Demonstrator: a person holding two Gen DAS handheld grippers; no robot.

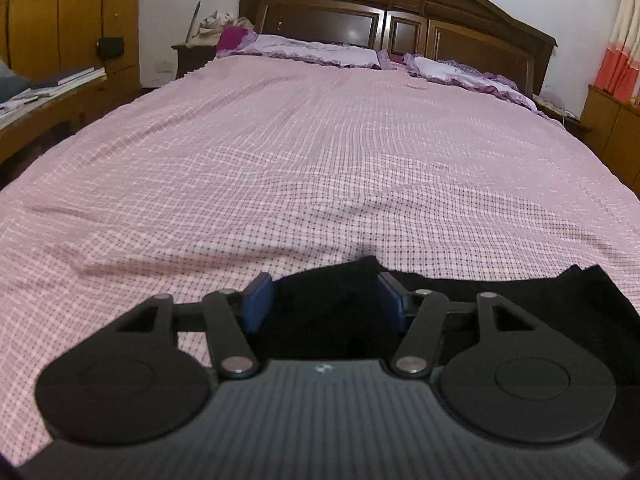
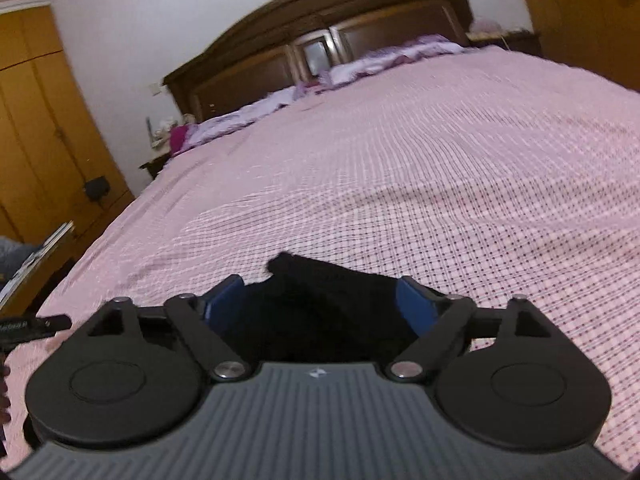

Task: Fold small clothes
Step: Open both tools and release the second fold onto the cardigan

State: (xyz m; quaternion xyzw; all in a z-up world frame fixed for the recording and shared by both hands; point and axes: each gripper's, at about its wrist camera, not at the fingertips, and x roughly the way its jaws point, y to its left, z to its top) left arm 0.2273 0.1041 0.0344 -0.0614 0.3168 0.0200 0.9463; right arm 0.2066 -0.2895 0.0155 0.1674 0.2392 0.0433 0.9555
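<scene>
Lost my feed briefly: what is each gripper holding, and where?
Black garment lies between the fingers of left gripper and right gripper, apparently at an edge; whether either is clamped cannot be told.

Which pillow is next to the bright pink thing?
The left pillow, lying beside the magenta cloth at the bed's corner. The other pillow lies toward the curtain side.

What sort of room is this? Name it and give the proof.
A home bedroom, most likely. A large bed under a pink checked sheet, a dark carved wooden headboard with purple frilled pillows against it, and a wooden wardrobe beside the bed.
</scene>
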